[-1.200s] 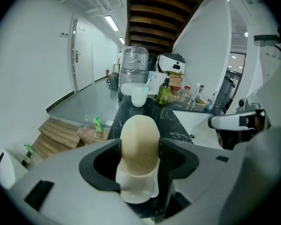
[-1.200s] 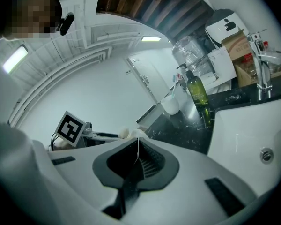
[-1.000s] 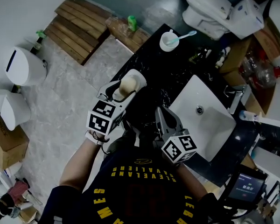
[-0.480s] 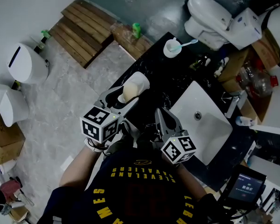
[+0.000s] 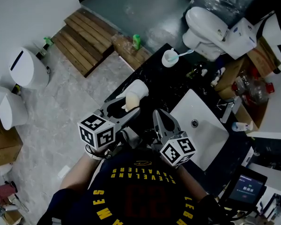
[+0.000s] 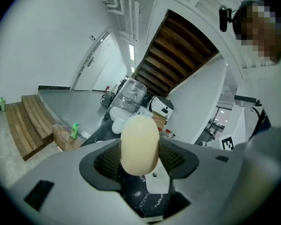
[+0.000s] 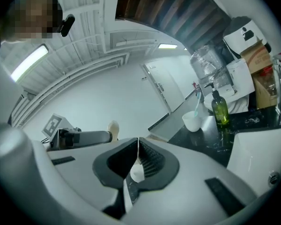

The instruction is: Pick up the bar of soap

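The cream oval bar of soap [image 6: 139, 144] stands upright between the ribbed pads of my left gripper [image 6: 139, 154], which is shut on it. In the head view the soap [image 5: 131, 101] hangs just above the black marble counter [image 5: 161, 86], short of the white soap dish [image 5: 140, 86], with the left gripper [image 5: 123, 108] pointing up and to the right. My right gripper [image 5: 159, 117] sits beside it near my body, its jaws meeting at the tips [image 7: 137, 145] with nothing in them. The right gripper view also catches the soap [image 7: 113, 128] off to the left.
A white sink [image 5: 201, 125] with a faucet [image 5: 226, 108] lies right of the grippers. A white cup holding a toothbrush [image 5: 170, 57] stands at the counter's far end, near a green bottle [image 7: 219, 109]. Beyond are a toilet [image 5: 208, 20], wooden pallets [image 5: 84, 36] and white bins [image 5: 25, 67].
The left gripper has risen and rolled with the soap in its jaws, drawing back from the white dish. The right gripper has risen slightly and stays shut.
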`<act>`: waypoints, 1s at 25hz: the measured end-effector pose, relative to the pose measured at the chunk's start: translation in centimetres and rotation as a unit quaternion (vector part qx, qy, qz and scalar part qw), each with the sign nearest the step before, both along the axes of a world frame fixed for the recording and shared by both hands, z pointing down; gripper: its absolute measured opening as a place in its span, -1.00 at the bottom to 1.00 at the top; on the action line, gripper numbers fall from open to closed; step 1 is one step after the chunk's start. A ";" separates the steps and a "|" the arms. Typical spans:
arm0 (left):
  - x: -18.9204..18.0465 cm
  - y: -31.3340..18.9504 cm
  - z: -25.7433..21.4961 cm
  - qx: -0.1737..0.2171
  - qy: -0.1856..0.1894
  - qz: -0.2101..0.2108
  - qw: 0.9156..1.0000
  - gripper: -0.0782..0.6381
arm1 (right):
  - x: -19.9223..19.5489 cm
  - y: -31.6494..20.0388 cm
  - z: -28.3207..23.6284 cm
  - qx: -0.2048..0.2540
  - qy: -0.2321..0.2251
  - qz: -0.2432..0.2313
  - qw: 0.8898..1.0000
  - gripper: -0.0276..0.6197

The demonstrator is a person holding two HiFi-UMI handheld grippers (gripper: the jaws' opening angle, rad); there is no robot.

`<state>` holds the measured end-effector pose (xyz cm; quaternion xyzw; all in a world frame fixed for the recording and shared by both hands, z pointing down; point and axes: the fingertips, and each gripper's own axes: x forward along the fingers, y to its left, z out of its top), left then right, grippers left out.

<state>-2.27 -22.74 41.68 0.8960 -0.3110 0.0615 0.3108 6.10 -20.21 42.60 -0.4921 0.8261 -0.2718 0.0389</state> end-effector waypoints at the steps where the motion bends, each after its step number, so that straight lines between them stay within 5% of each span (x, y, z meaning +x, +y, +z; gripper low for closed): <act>1: 0.1 0.2 -0.3 0.002 0.003 0.001 1.000 -0.04 | 0.0 -0.1 -0.3 0.006 -0.001 0.000 1.000 -0.85; 25: 0.2 2.8 -5.4 0.039 0.072 0.020 0.996 -0.04 | -0.4 -0.4 -2.4 0.028 0.021 -0.008 0.999 -0.85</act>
